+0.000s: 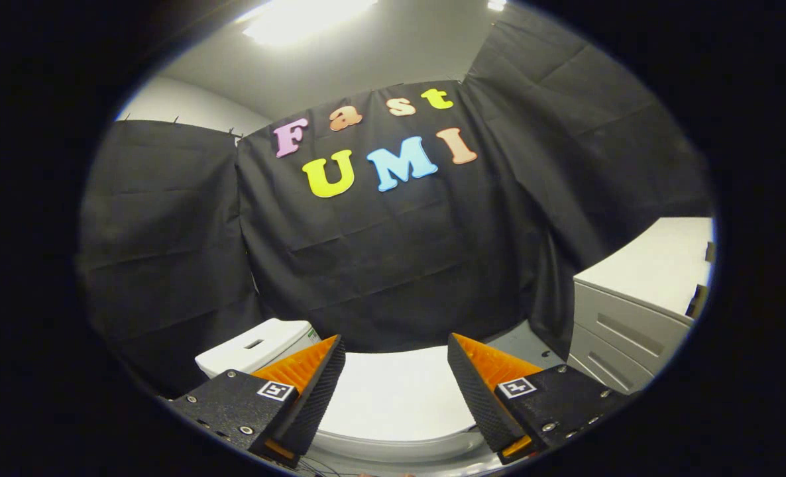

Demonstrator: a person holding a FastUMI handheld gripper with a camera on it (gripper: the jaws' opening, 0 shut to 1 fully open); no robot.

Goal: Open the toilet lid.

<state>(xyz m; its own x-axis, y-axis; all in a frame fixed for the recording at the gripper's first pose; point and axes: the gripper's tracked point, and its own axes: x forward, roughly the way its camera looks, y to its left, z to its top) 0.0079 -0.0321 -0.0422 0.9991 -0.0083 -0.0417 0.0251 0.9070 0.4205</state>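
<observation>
Toilet lid lies below and just ahead of the gripper, its smooth white surface showing in the gap between the two fingers, with a curved front rim visible beneath the fingertips. Whether it is fully closed or partly raised cannot be told from this angle; it appears flat and down.

The gripper stands wide open and holds nothing; neither finger touches the lid. The white tank, with a small slot on its top, sits beyond the left finger against the black cloth wall. A white cabinet with drawer fronts stands to the right, well apart from the toilet.

Judgement on the step in hand: the approach is not yet finished. To do it well, the gripper should drop to the front rim, set one finger under the lip and one above, close firmly, then swing the lid up along the arc of its hinge toward the tank, not pull it straight up.

The lid is glossy, unmarked and evenly lit, and looks slippery; a shallow pinch is likely to slide off.
</observation>
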